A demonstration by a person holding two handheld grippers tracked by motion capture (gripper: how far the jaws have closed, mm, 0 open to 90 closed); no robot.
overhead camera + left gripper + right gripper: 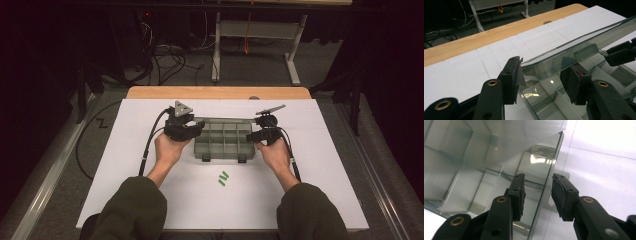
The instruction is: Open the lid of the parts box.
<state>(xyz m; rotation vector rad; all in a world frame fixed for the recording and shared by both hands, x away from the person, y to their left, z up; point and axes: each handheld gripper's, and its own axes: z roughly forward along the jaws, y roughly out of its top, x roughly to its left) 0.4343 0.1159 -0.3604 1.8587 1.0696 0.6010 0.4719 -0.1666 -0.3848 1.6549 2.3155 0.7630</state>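
A clear plastic compartment box (222, 156) lies mid-table with its lid (225, 120) lifted at the back. My left gripper (197, 127) is at the box's left rear corner. In the left gripper view its jaws stand open (542, 77) astride the lid's corner (579, 42), one jaw outside and one seen through the clear plastic. My right gripper (252, 136) is at the box's right side. In the right gripper view it stands open (537, 190) astride the thin side wall (549, 172), with a gap at each pad.
Two small green pieces (222, 178) lie on the white table sheet (320, 170) in front of the box. A wooden table edge (217, 92) runs behind it. Beyond are cables and a frame on the floor (250, 55).
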